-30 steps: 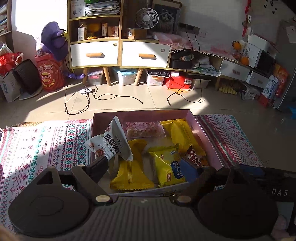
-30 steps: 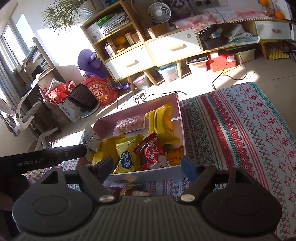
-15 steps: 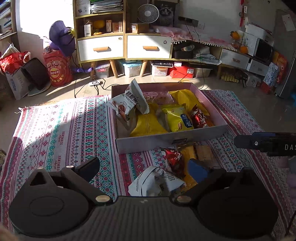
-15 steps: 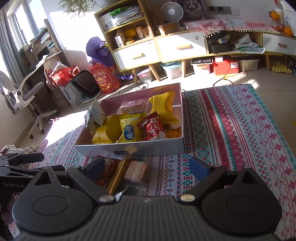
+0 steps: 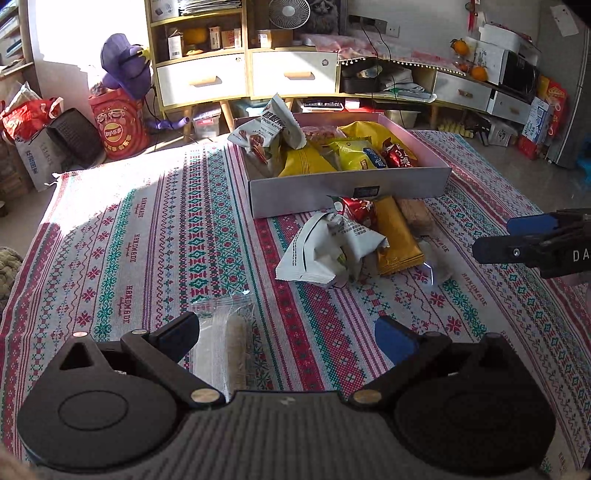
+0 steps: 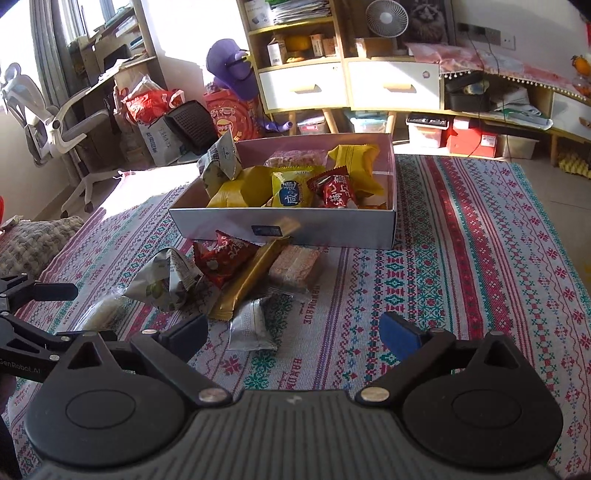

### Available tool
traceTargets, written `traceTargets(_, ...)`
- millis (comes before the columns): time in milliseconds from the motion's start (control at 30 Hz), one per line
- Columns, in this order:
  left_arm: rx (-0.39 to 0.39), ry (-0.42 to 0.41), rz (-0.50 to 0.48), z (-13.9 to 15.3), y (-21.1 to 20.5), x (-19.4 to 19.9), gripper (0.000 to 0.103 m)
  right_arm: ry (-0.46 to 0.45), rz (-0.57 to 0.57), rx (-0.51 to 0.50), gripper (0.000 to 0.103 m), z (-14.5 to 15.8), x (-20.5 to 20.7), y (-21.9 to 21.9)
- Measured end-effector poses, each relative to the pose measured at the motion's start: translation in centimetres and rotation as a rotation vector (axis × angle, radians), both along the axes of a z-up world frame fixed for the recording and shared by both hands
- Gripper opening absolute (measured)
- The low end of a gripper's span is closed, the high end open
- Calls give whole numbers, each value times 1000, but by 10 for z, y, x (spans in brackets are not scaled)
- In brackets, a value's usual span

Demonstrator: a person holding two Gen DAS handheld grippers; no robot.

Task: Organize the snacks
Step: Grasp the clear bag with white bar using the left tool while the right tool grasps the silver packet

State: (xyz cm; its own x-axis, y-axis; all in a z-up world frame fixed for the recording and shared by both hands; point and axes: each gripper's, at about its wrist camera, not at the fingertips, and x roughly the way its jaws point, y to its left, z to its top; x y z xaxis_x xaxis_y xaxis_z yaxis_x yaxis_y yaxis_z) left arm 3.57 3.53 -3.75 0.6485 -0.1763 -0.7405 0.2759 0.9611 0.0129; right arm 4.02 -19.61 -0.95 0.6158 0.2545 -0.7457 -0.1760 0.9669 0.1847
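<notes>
Snacks await sorting: from left, the left gripper (image 5: pixel 286 338) hangs, jaws apart and empty, over a clear-wrapped bar (image 5: pixel 231 343); loose packets (image 5: pixel 354 240) lie heaped against the pink box (image 5: pixel 347 186), apparently next to go in; the right gripper (image 6: pixel 293 330), jaws just widened, holds nothing.

A box (image 6: pixel 280 225) sat on a patterned cloth (image 6: pixel 480 258), several snack packets inside it — one packet (image 6: pixel 219 162) leaning over its left corner. Just before its near wall lay a loose heap of snacks (image 6: pixel 236 277), packets touching and overlapping. A single flat packet (image 5: pixel 225 332) lay apart, nearer and to the left. Behind the box stood a shelf unit with drawers (image 6: pixel 347 85) — a fan (image 6: pixel 386 16) on top.
</notes>
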Motion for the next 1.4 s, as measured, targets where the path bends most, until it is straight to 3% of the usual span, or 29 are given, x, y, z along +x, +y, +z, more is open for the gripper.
traceTargets(567,20,20,21,-27,11,-23,103,34,59,-73,99,-24,-12,21)
traceTargets(733,-11,83,52,-36,18,-20,103,47,64,-100,100,-31,-11,25)
traceTargets(1133,-5,48,41,-36,18,-23,102,11,58,-144,102,-34,-5,34)
traceTargets(1233,-16,48,44,-34,20,-22,99,3,45,-145,101,-34,-2,34)
traceTargets(1400,-37,47,53,-30,22,-19,84,-13,30,-150,94,-34,6,35)
